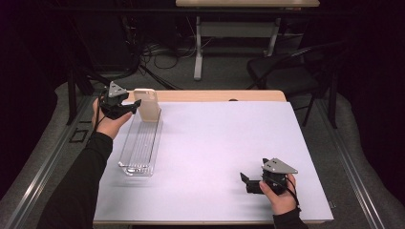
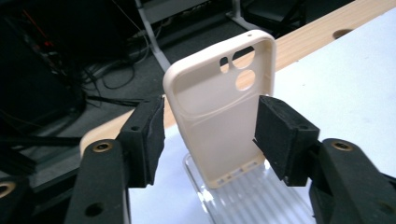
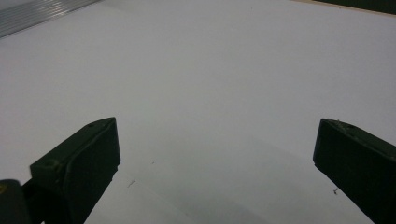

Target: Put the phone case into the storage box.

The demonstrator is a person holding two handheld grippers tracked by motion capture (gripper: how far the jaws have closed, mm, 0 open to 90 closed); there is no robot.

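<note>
A cream phone case [image 1: 146, 105] [image 2: 219, 116] stands upright at the far end of a clear ridged tray [image 1: 138, 148] [image 2: 252, 200], camera cut-outs at its top. My left gripper [image 1: 133, 107] [image 2: 210, 135] reaches it from the left. Its jaws stand on either side of the case, pads close against the two side edges without a clear squeeze, so I read it as open. My right gripper [image 1: 246, 181] [image 3: 215, 149] rests low over the white table surface near the front right. Its jaws are wide open with nothing between them.
The white mat [image 1: 215, 143] covers the table, with a wooden strip [image 1: 215, 95] along the far edge. A black chair [image 1: 286, 71] and another table's legs [image 1: 198, 47] stand behind, with cables on the floor.
</note>
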